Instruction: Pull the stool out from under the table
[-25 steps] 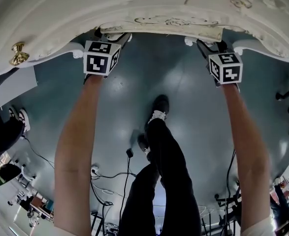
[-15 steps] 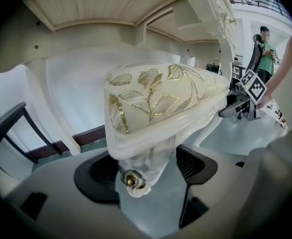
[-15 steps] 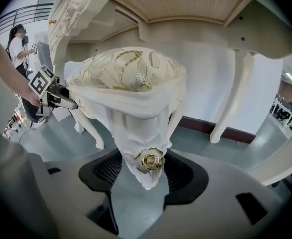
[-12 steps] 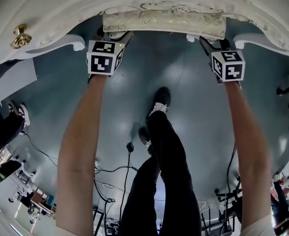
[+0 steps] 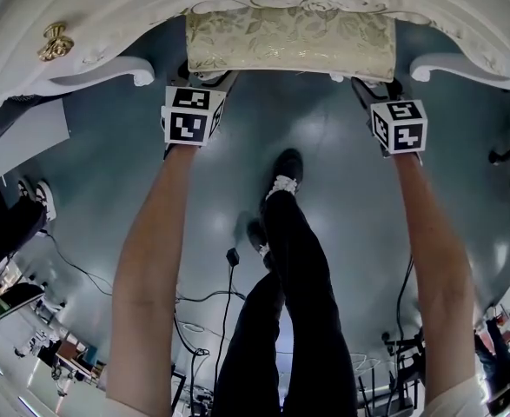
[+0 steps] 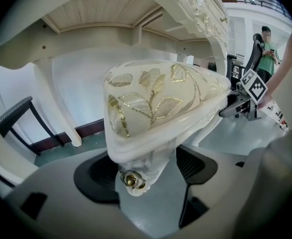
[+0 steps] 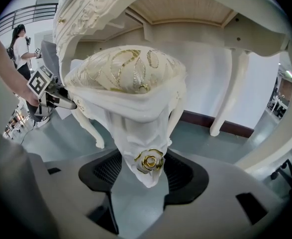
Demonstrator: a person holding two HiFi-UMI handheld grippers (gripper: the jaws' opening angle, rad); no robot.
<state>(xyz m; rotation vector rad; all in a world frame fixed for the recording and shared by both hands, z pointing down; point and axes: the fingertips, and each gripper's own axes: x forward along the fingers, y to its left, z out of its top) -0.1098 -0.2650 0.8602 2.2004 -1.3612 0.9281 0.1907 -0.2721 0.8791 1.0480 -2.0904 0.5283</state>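
Observation:
The stool (image 5: 289, 40) has a cream cushion with gold leaves and a carved white frame. It sticks out partway from under the ornate white table (image 5: 107, 7). My left gripper (image 5: 204, 76) is shut on the stool's front left corner. In the left gripper view the stool's leg top with its gold rosette (image 6: 131, 179) sits between the two jaws. My right gripper (image 5: 370, 82) is shut on the front right corner, and that corner's rosette (image 7: 150, 161) lies between its jaws. Each gripper carries a marker cube (image 5: 192, 115).
A gold knob (image 5: 55, 42) marks the table's drawer at left. White table legs (image 7: 225, 93) stand behind the stool. The person's legs and shoes (image 5: 282, 181) are on the blue-grey floor, with cables (image 5: 224, 294) behind. An office chair base (image 5: 508, 153) is at right.
The stool has slid out from under the table toward the person, with both grippers holding it. Much more of the cushion shows now. The person's feet have stepped back slightly.

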